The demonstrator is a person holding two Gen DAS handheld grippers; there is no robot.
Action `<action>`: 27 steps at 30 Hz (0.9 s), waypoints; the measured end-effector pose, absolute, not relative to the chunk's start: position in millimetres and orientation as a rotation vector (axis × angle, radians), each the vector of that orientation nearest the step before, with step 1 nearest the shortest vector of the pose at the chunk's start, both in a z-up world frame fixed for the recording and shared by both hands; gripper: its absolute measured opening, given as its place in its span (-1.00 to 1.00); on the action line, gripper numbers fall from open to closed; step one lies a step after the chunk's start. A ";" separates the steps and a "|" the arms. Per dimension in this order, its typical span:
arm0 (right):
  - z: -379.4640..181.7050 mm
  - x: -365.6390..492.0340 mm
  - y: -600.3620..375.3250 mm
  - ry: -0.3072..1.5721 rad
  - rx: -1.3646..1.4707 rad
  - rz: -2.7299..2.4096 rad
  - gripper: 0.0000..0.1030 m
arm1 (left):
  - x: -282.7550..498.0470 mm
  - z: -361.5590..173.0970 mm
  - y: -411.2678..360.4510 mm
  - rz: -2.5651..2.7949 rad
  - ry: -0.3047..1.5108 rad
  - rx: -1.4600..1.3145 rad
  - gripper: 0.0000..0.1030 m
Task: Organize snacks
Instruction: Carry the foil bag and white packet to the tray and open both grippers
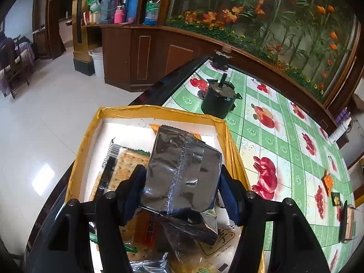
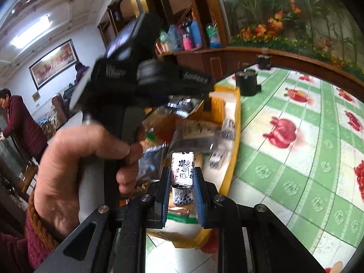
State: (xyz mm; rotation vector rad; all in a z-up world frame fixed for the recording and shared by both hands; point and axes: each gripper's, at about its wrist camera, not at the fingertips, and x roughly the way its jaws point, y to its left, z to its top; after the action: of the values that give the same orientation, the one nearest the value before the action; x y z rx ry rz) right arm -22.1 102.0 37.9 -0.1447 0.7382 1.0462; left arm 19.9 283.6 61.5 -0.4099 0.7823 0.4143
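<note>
The left gripper (image 1: 182, 177) clamps a crinkled silver foil snack packet (image 1: 182, 170) above the yellow-rimmed white box (image 1: 159, 110), and the right gripper (image 2: 182, 179) pinches a small white blue-printed candy (image 2: 182, 168) over the same box, likely for sorting.

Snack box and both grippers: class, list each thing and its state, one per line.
Left gripper: shut on silver packet, held above the box.
Right gripper: shut on white candy.
Snack box: open, holding several packets.
Cracker packet: lying flat in the box.
</note>
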 end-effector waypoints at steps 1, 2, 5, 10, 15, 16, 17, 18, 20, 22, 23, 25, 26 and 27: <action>36.2 -22.4 103.1 0.741 -0.154 1.046 -0.57 | 20.0 61.3 282.5 0.418 0.782 -0.404 0.21; 34.9 -23.9 103.6 0.742 -0.159 1.050 -0.57 | 20.0 61.1 281.9 0.425 0.778 -0.399 0.21; 34.5 -22.7 103.8 0.745 -0.150 1.060 -0.57 | 20.1 61.2 279.8 0.424 0.772 -0.397 0.22; 38.9 -22.4 97.4 0.745 -0.130 1.065 -0.42 | 19.9 63.7 277.5 0.405 0.754 -0.414 0.30; 47.8 -19.4 86.2 0.707 -0.082 1.065 -0.30 | 15.0 71.4 278.3 0.370 0.691 -0.456 0.33; 50.9 -17.2 81.7 0.695 -0.062 1.057 -0.30 | 14.2 73.1 277.4 0.357 0.678 -0.462 0.33; 54.2 -11.3 75.5 0.686 -0.032 1.045 -0.30 | 13.9 74.8 275.6 0.343 0.667 -0.465 0.33; 56.3 -3.7 68.5 0.683 0.001 1.027 -0.30 | 14.0 76.2 272.6 0.328 0.659 -0.462 0.33; 58.5 13.5 53.1 0.688 0.066 0.972 -0.30 | 16.0 78.0 266.0 0.299 0.648 -0.447 0.33; 57.6 33.4 35.8 0.704 0.127 0.907 -0.30 | 19.5 79.0 257.5 0.263 0.644 -0.432 0.33; 56.7 45.4 24.6 0.710 0.160 0.859 -0.30 | 21.1 79.1 253.7 0.243 0.643 -0.426 0.33; 54.5 65.4 5.2 0.725 0.200 0.768 -0.30 | 23.5 79.3 247.1 0.214 0.641 -0.419 0.33; 52.7 77.2 -7.7 0.736 0.233 0.710 -0.30 | 24.3 79.7 243.4 0.200 0.638 -0.412 0.33; 49.9 88.2 -19.9 0.752 0.268 0.663 -0.30 | 24.4 80.0 240.6 0.192 0.637 -0.408 0.33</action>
State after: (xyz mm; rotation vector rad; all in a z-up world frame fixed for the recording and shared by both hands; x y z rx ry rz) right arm 88.2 -19.9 49.9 0.2681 0.7519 0.6635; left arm 24.4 240.6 80.0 -0.4082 0.6368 0.1917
